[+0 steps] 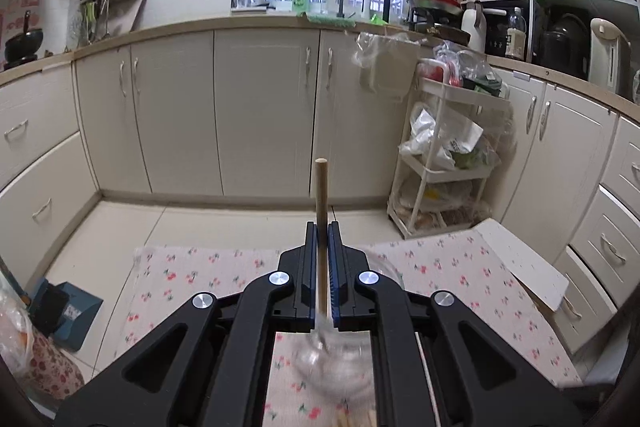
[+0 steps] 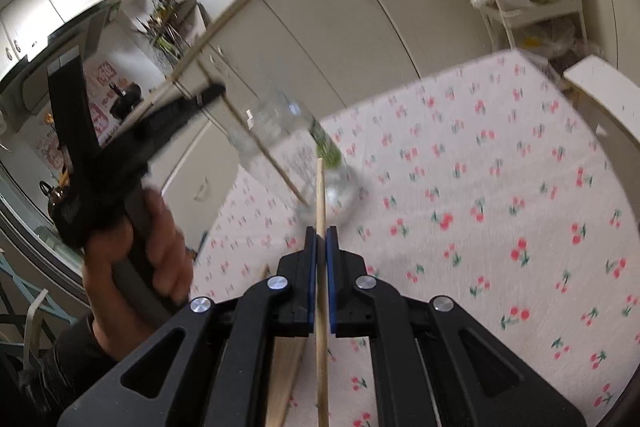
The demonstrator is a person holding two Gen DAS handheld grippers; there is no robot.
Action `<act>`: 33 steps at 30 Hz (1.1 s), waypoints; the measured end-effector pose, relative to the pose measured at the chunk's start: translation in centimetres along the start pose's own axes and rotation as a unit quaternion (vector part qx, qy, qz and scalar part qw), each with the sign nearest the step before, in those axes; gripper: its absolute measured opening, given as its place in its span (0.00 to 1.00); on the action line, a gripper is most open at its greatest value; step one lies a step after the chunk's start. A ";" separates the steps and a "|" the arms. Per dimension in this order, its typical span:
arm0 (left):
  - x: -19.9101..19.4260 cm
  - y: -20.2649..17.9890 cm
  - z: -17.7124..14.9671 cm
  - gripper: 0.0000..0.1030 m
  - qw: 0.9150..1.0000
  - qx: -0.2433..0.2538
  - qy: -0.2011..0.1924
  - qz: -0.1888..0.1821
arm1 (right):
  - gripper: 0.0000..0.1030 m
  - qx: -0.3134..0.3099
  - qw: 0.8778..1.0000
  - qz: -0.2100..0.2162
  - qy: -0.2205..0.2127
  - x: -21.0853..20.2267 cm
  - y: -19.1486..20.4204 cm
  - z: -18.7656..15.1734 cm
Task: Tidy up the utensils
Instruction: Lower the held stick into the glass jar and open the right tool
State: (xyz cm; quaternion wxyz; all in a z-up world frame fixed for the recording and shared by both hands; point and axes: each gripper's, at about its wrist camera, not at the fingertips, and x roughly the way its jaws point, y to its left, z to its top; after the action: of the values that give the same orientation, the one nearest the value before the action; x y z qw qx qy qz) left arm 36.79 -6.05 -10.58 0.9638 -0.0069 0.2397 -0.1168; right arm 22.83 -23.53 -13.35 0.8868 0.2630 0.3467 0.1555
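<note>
My left gripper (image 1: 322, 227) is shut on a wooden chopstick (image 1: 321, 187) that stands up past its fingertips. A blurred clear glass jar (image 1: 332, 359) sits below it on the cherry-print tablecloth (image 1: 460, 267). In the right wrist view my right gripper (image 2: 321, 231) is shut on a second wooden chopstick (image 2: 320, 191), whose tip points at the glass jar (image 2: 296, 155). The left gripper (image 2: 208, 95), held by a hand, shows there with its chopstick (image 2: 264, 151) reaching down into the jar. The jar has a green label and looks tilted and blurred.
More wooden sticks (image 2: 280, 379) lie on the cloth near the front edge under my right gripper. A white board (image 2: 604, 87) lies at the table's far right. A white trolley (image 1: 440, 155) and cream cabinets (image 1: 260, 107) stand beyond the table.
</note>
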 end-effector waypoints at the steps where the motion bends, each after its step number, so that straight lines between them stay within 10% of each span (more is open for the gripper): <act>1: -0.7 0.4 -0.2 0.06 1.000 -0.003 0.003 -0.001 | 0.05 -0.001 1.000 0.006 -0.017 -0.3 0.6 0.9; 18: -7.5 5.8 -8.1 0.21 0.993 -0.061 0.099 -0.018 | 0.05 -0.011 0.975 0.025 -0.220 5.9 6.8 13.6; 33: -7.7 6.3 -9.9 0.27 0.987 -0.074 0.144 -0.022 | 0.05 -0.072 0.972 -0.044 -0.218 10.3 6.3 11.9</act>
State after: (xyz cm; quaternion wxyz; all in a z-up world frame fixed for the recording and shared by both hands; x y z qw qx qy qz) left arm 26.99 2.29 -16.23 0.9133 -0.0664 0.3835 -0.1201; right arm 37.89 -18.01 -7.84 0.9636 0.2103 0.1442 0.0801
